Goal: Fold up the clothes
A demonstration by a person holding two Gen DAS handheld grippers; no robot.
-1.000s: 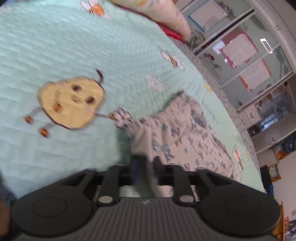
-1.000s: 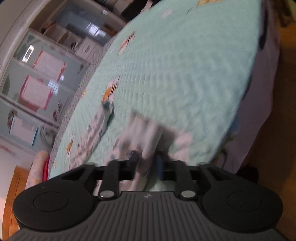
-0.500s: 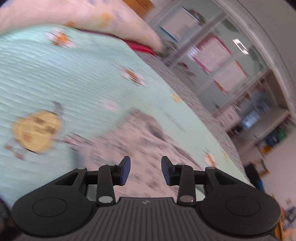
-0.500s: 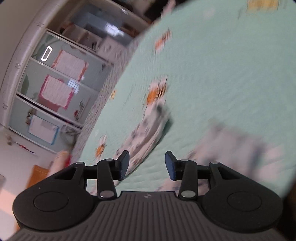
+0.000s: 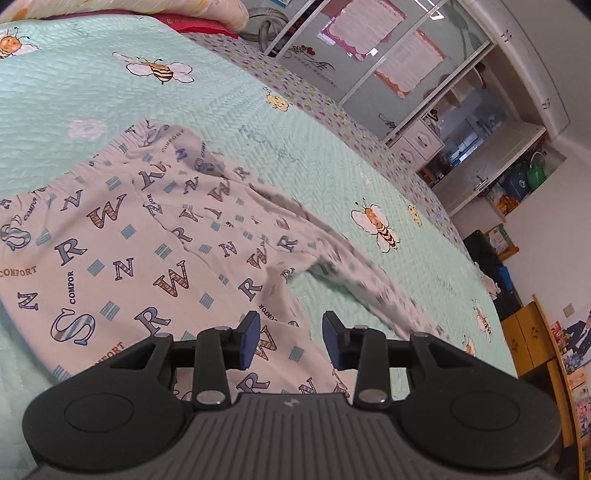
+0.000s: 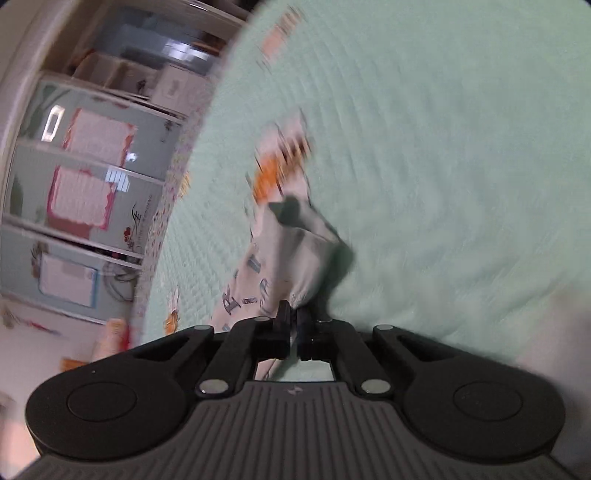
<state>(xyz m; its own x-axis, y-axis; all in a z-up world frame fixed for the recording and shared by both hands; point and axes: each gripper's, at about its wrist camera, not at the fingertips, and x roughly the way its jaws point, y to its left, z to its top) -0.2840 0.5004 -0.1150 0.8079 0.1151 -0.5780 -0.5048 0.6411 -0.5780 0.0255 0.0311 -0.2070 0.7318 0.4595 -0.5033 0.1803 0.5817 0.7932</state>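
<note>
A pair of white trousers (image 5: pixel 147 236) printed with blue and brown letters lies spread on the mint-green quilted bedspread (image 5: pixel 207 92). In the left wrist view my left gripper (image 5: pixel 290 341) hovers open just above the trousers near the crotch, with nothing between its blue pads. One trouser leg (image 5: pixel 362 288) runs off to the right and looks blurred. In the right wrist view my right gripper (image 6: pixel 293 321) is shut on the end of a trouser leg (image 6: pixel 295 251), which is lifted off the bedspread (image 6: pixel 443 166).
A pillow (image 5: pixel 122 9) and a red item lie at the head of the bed. Sliding glass cupboard doors (image 5: pixel 369 48) and shelves stand beyond the bed's far side. Wooden furniture (image 5: pixel 535 339) sits at the right. Bee pictures dot the bedspread.
Both grippers let go of the trousers and opened half a second ago. Since then the left one stayed open over the laid-out trousers, while the right one shut on a leg end and lifted it.
</note>
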